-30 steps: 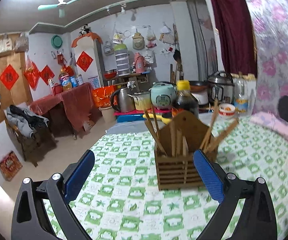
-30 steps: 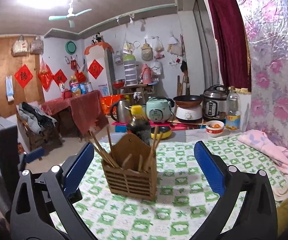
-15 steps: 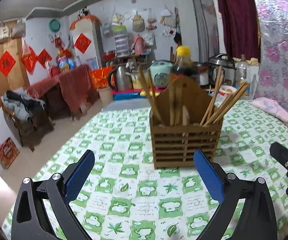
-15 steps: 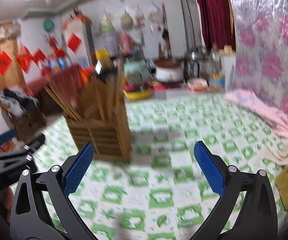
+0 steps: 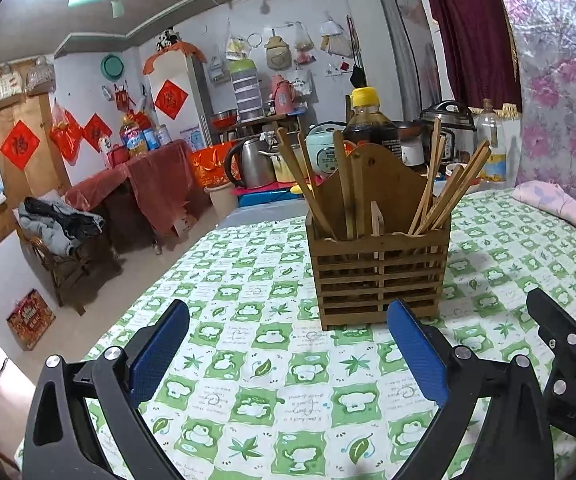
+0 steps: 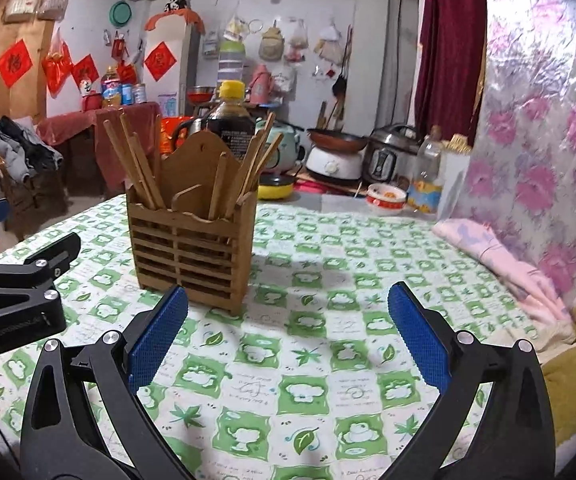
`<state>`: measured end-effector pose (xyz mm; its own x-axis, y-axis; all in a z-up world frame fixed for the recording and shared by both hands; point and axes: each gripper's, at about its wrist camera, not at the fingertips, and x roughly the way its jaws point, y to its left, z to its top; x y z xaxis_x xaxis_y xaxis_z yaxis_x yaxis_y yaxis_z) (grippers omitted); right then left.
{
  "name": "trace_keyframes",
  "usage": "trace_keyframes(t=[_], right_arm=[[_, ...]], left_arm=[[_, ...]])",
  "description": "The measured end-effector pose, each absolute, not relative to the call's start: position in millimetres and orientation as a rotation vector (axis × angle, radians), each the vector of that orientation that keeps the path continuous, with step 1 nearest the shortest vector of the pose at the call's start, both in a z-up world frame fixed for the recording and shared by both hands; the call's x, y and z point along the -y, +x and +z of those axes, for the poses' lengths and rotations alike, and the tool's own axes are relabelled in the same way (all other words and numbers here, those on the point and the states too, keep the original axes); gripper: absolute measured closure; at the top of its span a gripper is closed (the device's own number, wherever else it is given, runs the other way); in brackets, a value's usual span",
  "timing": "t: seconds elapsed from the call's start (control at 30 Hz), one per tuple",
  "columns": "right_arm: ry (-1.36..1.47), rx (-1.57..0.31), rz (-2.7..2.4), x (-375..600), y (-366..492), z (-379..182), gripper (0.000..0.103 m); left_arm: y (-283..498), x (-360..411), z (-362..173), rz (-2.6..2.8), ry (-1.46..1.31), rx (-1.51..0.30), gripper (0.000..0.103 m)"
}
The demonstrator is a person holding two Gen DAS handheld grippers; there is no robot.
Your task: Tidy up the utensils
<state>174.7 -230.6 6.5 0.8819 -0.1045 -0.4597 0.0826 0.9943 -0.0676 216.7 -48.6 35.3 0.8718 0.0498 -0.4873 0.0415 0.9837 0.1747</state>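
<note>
A slatted wooden utensil holder (image 5: 378, 272) stands upright on the green-and-white checked tablecloth (image 5: 279, 392). Several wooden chopsticks (image 5: 446, 192) lean in its two compartments. It also shows in the right wrist view (image 6: 193, 248), with chopsticks (image 6: 135, 164). My left gripper (image 5: 288, 348) is open and empty, a little in front of the holder. My right gripper (image 6: 288, 332) is open and empty, in front of and to the right of the holder. The right gripper's body shows at the right edge of the left view (image 5: 568, 364); the left gripper's body shows at the left of the right view (image 6: 15, 292).
A dark sauce bottle with a yellow cap (image 5: 368, 120) stands right behind the holder. Pink folded cloth (image 6: 500, 256) lies along the table's right side by the flowered wall. Cookers, a kettle (image 5: 249, 164) and a plastic bottle (image 6: 426, 176) stand beyond the far edge.
Both grippers stayed open. The right gripper swung left, so the holder sits nearer its centre. The left view tilted up slightly and the right gripper came further into it.
</note>
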Motion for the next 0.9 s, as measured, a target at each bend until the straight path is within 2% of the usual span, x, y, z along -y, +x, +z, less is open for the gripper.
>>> trace_keyframes(t=[0.23, 0.9], right_arm=[[0.026, -0.457, -0.089, 241.7, 171.6, 10.7, 0.006], [0.07, -0.481, -0.046, 242.0, 172.5, 6.6, 0.006]], left_arm=[[218.8, 31.8, 41.0, 0.02, 0.096, -0.544, 0.006], [213.2, 38.4, 41.4, 0.037, 0.129, -0.548, 0.006]])
